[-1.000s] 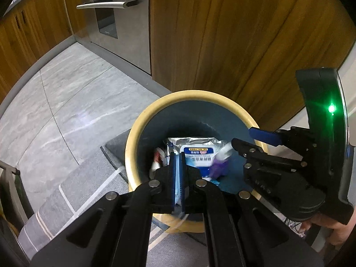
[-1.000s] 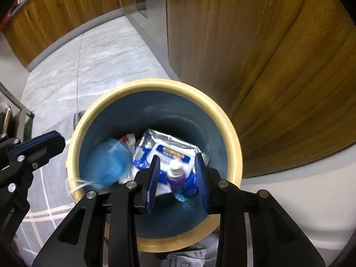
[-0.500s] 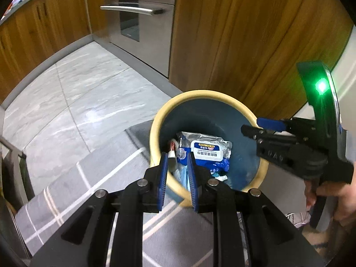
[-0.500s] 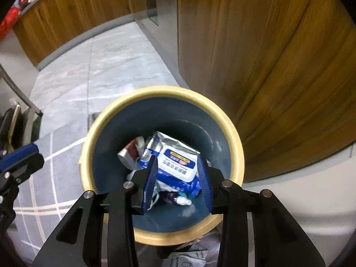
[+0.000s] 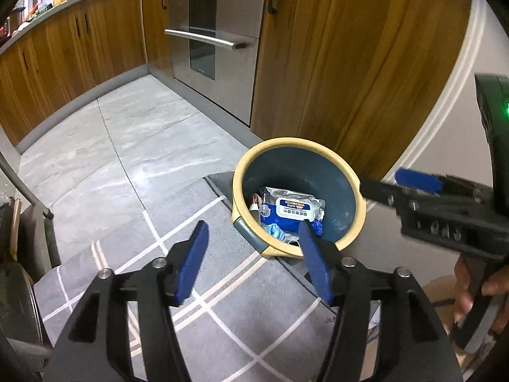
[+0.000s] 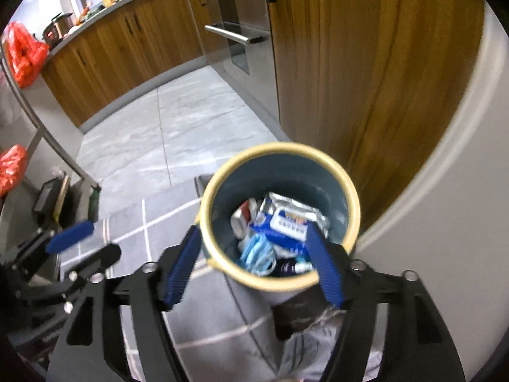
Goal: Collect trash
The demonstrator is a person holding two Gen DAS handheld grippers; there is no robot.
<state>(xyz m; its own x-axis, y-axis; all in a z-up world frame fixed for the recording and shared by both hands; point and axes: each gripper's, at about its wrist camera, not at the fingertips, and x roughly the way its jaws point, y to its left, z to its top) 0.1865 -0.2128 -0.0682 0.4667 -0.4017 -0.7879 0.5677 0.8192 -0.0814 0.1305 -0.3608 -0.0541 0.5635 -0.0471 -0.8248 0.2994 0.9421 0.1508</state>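
Looking into the one bin (image 6: 345, 187) on the grey rug (image 5: 203, 299), I count one wipes pack (image 6: 288, 219), one blue face mask (image 6: 257, 253) and one small purple bottle (image 6: 291, 266); the can-like thing beside them is too blurry to call. Both claws, left (image 5: 253, 259) and right (image 6: 253, 261), have just been spreading and pinch nothing.

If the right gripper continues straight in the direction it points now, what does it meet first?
Probably the near rim of the trash bin, which lies between the open right gripper fingers; depth is unclear, so it might pass into the bin instead.
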